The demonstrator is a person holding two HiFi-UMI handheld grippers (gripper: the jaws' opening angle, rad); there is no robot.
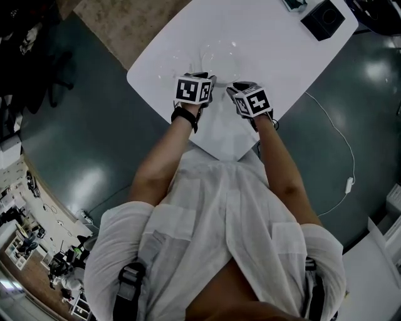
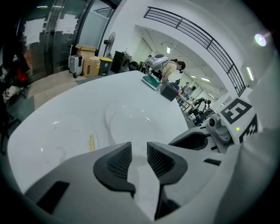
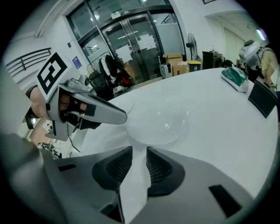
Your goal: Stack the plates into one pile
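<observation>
White plates (image 1: 219,59) lie on the white table (image 1: 276,56), hard to tell apart from its surface; I cannot tell how many are stacked. In the left gripper view the plates (image 2: 131,122) sit just beyond my left gripper (image 2: 139,159), whose jaws stand a little apart with nothing between them. My right gripper (image 3: 139,162) is also slightly open and empty, with the plates (image 3: 162,118) right ahead of it. From above, the left gripper (image 1: 205,78) and right gripper (image 1: 237,89) hover side by side at the plates' near rim.
A black box (image 1: 322,19) and a green object (image 3: 234,76) sit at the table's far end. The table's near corner (image 1: 219,153) is close to the person's body. A white cable (image 1: 338,144) runs across the floor at the right. A small yellow mark (image 2: 92,142) lies left of the plates.
</observation>
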